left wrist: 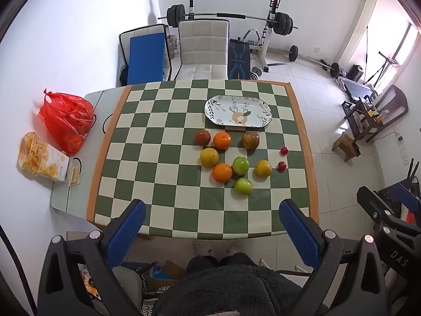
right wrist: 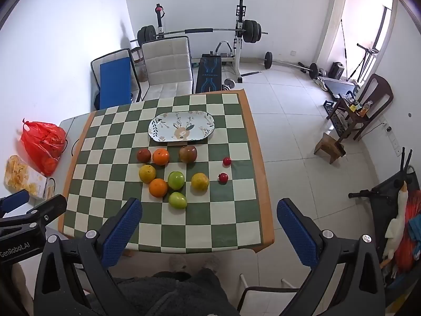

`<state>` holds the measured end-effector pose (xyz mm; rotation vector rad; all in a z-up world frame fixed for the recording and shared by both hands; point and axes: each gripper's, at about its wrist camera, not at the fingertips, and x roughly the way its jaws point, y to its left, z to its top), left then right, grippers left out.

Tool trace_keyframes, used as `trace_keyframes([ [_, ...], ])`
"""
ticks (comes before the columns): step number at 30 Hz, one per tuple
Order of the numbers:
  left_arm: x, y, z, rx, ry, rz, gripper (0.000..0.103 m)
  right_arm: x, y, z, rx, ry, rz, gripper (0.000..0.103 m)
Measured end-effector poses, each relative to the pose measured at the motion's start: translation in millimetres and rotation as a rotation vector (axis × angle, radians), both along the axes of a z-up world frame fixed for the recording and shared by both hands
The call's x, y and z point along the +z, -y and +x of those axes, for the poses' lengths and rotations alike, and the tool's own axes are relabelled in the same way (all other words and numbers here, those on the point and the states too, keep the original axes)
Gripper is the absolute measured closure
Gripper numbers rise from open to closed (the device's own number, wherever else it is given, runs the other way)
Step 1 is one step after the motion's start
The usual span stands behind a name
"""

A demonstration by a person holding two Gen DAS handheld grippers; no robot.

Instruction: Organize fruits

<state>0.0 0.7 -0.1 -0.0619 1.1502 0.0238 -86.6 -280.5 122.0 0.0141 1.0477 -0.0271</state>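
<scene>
Several fruits lie loose on the checkered tablecloth (left wrist: 163, 158): two oranges (left wrist: 222, 140), two yellow citrus (left wrist: 209, 157), two green apples (left wrist: 240, 166), two dark reddish fruits (left wrist: 250, 140) and two small red fruits (left wrist: 282, 166). An empty oval patterned plate (left wrist: 238, 110) sits just behind them; it also shows in the right wrist view (right wrist: 181, 126). My left gripper (left wrist: 211, 233) is open and empty, held above the table's near edge. My right gripper (right wrist: 209, 230) is open and empty, near the table's front right.
A red plastic bag (left wrist: 65, 119) and a snack box (left wrist: 42, 158) lie on the table's left side. A white chair (left wrist: 204, 50) stands behind the table, with a weight bench and barbell rack (left wrist: 271, 21) beyond. A small wooden stool (right wrist: 330, 146) stands on the tiled floor at right.
</scene>
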Motion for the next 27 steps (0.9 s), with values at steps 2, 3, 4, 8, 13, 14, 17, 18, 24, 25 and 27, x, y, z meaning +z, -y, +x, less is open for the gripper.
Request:
trace_keyframes([
  [2,0,-1,1,0.002,-0.004,0.0,0.0,0,0,0,0.0,-0.006,0.003,0.0],
  [3,0,-1,1,0.001,-0.006,0.002,0.0,0,0,0,0.0,-0.004,0.002,0.0],
  [4,0,-2,2,0.001,-0.007,0.003,0.0,0,0,0,0.0,-0.004,0.002,0.0],
  [8,1,0,0,0.0,0.008,0.01,0.0,1,-1,0,0.001,-0.003,0.003,0.0],
  [13,2,0,0,-0.005,0.009,0.013,0.0,4,0,0,0.006,-0.008,0.004,0.0],
  [14,2,0,0,-0.006,0.009,0.012,0.0,5,0,0,0.005,-0.007,0.004,0.0],
  [17,8,-2,2,-0.008,0.01,0.013,0.0,2,-1,0,0.001,-0.006,0.001,0.0],
  [18,11,-3,3,-0.012,0.01,0.016,0.0,2,0,0,0.001,-0.005,0.002,0.0],
  [24,12,-6,6,-0.011,0.013,0.02,0.0,3,0,-1,0.005,-0.003,0.005,0.0],
  [25,12,-6,6,-0.011,0.013,0.019,0.0,4,1,-2,0.004,-0.002,0.004,0.0],
  [27,12,-5,5,-0.012,0.016,0.023,0.0,3,1,-2,0.004,-0.002,0.005,0.0],
])
